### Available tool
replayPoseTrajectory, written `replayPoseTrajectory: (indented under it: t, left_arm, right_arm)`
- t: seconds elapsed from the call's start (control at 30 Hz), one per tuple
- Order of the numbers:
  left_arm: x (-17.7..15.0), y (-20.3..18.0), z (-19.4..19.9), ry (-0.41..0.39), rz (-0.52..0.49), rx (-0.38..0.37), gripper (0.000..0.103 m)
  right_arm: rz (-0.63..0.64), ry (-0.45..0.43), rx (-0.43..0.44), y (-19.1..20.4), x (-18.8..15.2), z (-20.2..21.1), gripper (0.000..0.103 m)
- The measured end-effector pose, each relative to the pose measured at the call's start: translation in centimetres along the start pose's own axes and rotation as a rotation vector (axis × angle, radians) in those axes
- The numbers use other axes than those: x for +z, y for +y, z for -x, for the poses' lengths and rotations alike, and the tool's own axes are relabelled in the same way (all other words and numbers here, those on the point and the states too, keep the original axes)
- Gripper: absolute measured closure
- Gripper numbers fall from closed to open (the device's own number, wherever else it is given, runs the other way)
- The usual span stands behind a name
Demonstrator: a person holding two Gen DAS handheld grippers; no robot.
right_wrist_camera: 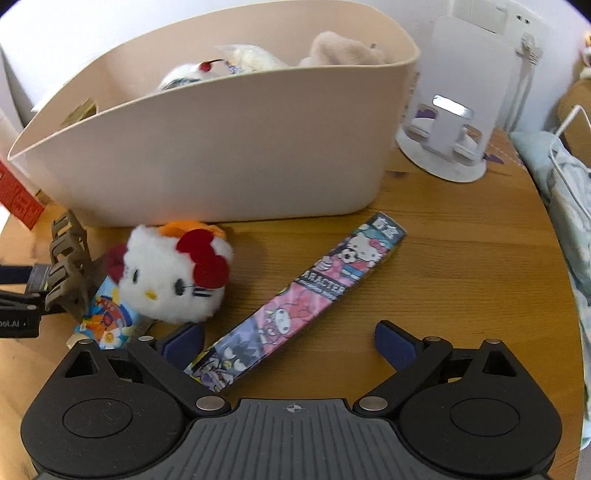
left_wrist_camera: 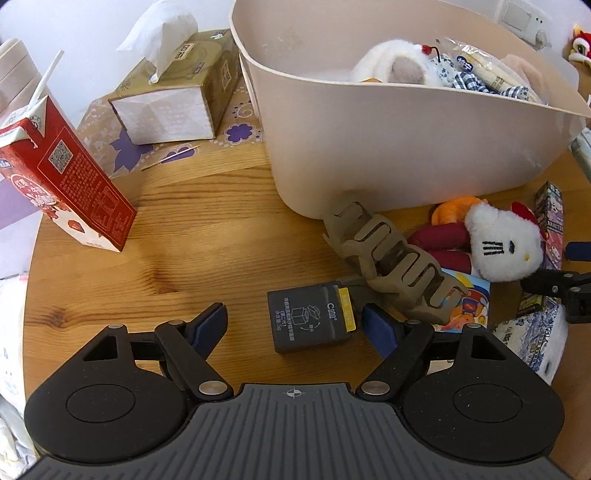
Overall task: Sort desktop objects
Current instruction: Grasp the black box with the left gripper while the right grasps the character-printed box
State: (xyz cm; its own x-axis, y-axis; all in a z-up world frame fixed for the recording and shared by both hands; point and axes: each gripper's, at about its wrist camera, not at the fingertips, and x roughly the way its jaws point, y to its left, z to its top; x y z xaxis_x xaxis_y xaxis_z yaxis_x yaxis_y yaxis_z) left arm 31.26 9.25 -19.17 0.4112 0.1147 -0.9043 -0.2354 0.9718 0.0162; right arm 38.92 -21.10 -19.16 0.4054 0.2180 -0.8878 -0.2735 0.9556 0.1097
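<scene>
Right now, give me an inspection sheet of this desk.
Surface: round wooden table, patterned mat at the back.
Job's things: beige bin already holds soft toys and a packet; dark small box, hair claw, white cat plush, long cartoon box and colourful card lie outside it.
Clutter: milk carton with straw, tissue box, white stand.
Grippers: left gripper open around the dark small box; right gripper open, near end of the long cartoon box between its fingers.
Cables: white cable at right edge.
Surroundings: white wall, wall socket, bedding.
</scene>
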Motion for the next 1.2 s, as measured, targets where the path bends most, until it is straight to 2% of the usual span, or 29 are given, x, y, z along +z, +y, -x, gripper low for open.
replayPoseTrajectory:
  t: [0.07, 0.13, 0.27, 0.53, 0.63, 0.77, 0.83, 1.2]
  left_arm:
    - [-0.1, 0.1, -0.1, 0.0, 0.014, -0.005, 0.024]
    - [-0.1, 0.3, -0.3, 0.008, 0.028, -0.007, 0.034]
    - [-0.2, 0.7, -0.3, -0.008, 0.061, -0.002, 0.042]
    - [-0.2, 0.7, -0.3, -0.012, 0.037, -0.017, 0.057]
    - [-0.3, 0.7, -0.3, -0.009, 0.036, -0.024, 0.058]
    - [-1.1, 0.9, 0.1, -0.014, 0.042, -0.003, 0.058]
    - [-1.5, 1.2, 0.2, -0.019, 0.059, 0.008, 0.058]
    - [-3.5, 2.2, 1.9, -0.028, 0.043, 0.008, 0.058]
  right_arm:
    - [0.003, -0.005, 0.001, -0.2, 0.1, 0.1, 0.005]
    - [0.0, -0.014, 0.004, -0.7, -0.1, 0.3, 0.01]
    - [0.003, -0.024, 0.015, -0.8, -0.1, 0.6, 0.017]
    - [0.016, -0.033, -0.015, -1.2, 0.0, 1.3, 0.055]
    - [0.011, -0.033, -0.013, -1.5, -0.2, 1.7, 0.068]
    - [0.0, -0.024, 0.0, -1.8, -0.3, 2.0, 0.074]
    - [0.004, -0.019, 0.009, -1.9, -0.6, 2.3, 0.081]
    - [0.058, -0.048, 0.069, -0.6, -2.1, 4.1, 0.082]
